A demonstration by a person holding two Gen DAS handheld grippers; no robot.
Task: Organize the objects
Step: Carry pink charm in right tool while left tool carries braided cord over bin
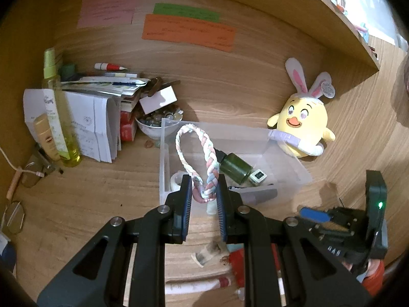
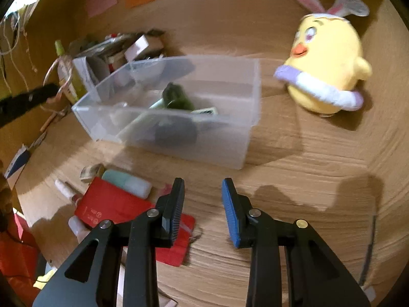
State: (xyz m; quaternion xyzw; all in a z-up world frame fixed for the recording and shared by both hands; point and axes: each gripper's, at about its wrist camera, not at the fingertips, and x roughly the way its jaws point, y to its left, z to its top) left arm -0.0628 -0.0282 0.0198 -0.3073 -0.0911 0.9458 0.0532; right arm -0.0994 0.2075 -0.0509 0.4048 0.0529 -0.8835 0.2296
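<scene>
Pinching a braided cord (image 1: 194,153) in the left claw (image 1: 204,192), loop standing up just above the near edge of the clear bin (image 1: 286,163). Right claw (image 2: 203,199) standing spread with nothing between its pads, hanging over bare wood in front of the bin.

Looking partway done: already lying inside the bin, a dark green bottle (image 1: 236,167), a white die (image 1: 258,175) touching it, a small roll of tape (image 1: 176,179) in the near left corner and a grey flat piece (image 1: 260,195) by the near wall. Cord not yet dropped in; judging by its place at the bin's rim, next in line.

Still waiting outside the bin: a red pouch (image 2: 112,204), a pale green case (image 2: 127,183) and a small white tube (image 2: 65,189), all just in front of the bin's left corner. Yellow plush chick (image 1: 303,119) sitting to the right of the bin, close to its far corner. Plenty left, by the look of it.

Working on a wood-grain tabletop (image 1: 242,94), with a matching wooden back panel behind the bin carrying pink, green and orange paper notes (image 1: 189,32). Left of the bin, a cluttered heap: papers, a tall yellow spray bottle (image 1: 60,117), a bowl of small trinkets (image 1: 156,122). Lighting warm and dim; right view blurred.
</scene>
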